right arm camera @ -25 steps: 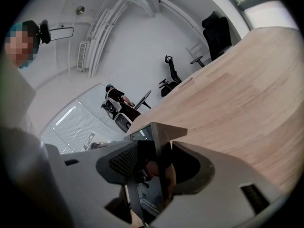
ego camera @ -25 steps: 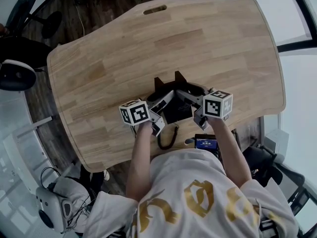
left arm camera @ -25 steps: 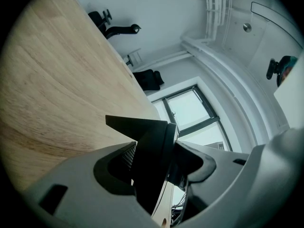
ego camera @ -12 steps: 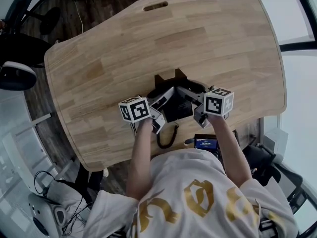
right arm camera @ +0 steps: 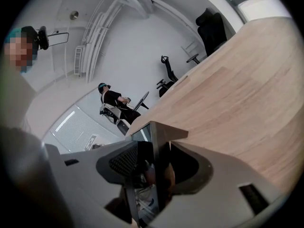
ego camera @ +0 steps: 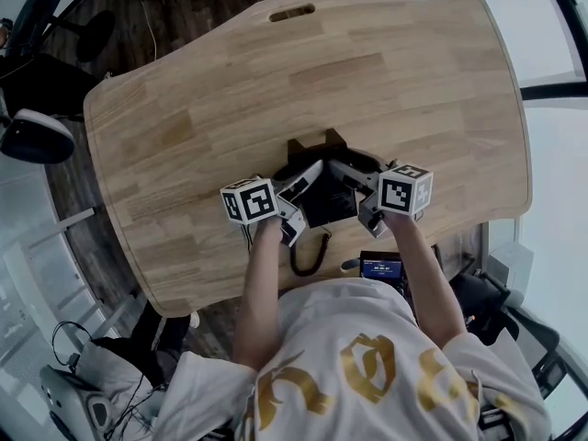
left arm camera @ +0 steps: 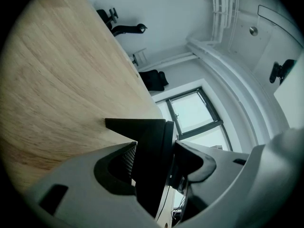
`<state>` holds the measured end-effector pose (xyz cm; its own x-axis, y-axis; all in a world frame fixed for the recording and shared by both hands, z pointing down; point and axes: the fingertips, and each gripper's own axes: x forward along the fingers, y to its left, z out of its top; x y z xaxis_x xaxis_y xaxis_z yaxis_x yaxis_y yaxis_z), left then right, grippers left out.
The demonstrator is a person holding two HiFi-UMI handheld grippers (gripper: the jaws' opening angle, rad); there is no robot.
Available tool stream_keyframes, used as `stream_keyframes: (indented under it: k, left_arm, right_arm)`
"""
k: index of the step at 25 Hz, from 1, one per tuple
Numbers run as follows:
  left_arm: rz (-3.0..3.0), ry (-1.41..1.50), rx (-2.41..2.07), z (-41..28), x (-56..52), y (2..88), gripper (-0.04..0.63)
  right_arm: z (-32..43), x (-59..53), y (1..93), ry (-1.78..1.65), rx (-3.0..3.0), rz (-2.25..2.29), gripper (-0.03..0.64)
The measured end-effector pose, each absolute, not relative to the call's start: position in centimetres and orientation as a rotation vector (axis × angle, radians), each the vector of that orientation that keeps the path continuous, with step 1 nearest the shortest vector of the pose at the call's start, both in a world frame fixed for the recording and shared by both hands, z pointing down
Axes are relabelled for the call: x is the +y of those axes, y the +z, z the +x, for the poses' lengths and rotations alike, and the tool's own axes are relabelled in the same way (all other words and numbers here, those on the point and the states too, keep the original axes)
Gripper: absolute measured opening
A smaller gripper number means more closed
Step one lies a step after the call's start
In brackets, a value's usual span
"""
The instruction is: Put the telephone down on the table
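While the left gripper (ego camera: 299,189) and the right gripper (ego camera: 356,180) hold it from either side, the black desk telephone (ego camera: 323,198) sits low over the near part of the pale wooden tabletop (ego camera: 367,81), close to the person's body. Whether its base touches the wood I cannot tell. The left fingers (left arm camera: 127,158) are closed on the telephone's thick black side. The right fingers (right arm camera: 124,161) are closed on a thin dark edge of it.

A coiled black cord (ego camera: 310,254) loops from the telephone past the near table edge, near a small dark device with a blue screen (ego camera: 381,265) at the person's waist.

Bare wood runs from the telephone out to the left, to the right and up to the far edge, where an oblong slot (ego camera: 292,13) is cut through the top. The near edge curves in just behind the grippers.

Off the left side stand a black office chair (ego camera: 46,26) and a dark plank floor (ego camera: 184,7). Beyond the far end, in the right gripper view, a seated person (right arm camera: 114,101) and more black chairs (right arm camera: 211,25) stand well apart from the tabletop.
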<state>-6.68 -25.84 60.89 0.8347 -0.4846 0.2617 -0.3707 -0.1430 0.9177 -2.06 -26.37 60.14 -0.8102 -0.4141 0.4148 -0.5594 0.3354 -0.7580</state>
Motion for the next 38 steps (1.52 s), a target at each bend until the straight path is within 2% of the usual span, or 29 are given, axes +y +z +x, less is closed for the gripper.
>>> stream_keyframes:
  k: [15, 20, 31, 38]
  left_arm:
    - [1.774, -0.071, -0.806, -7.2, -26.7, 60.9, 0.245]
    - [1.724, -0.123, -0.87, -7.9, -26.8, 60.6, 0.293]
    - [1.713, -0.205, -0.932, -10.4, -25.7, 58.5, 0.298]
    - [1.909, -0.056, -1.102, -12.3, -25.1, 55.1, 0.296]
  right_arm:
    - [-1.9, -27.0, 60.2, 1.409, -2.442, 0.965, 0.207]
    - [-1.2, -26.9, 59.8, 1.372, -2.434, 1.016, 0.207]
    - [-0.5, -26.3, 58.0, 1.304, -2.445, 1.067, 0.207]
    - [1.8, -26.9, 54.0, 1.119, -2.527, 1.325, 0.207]
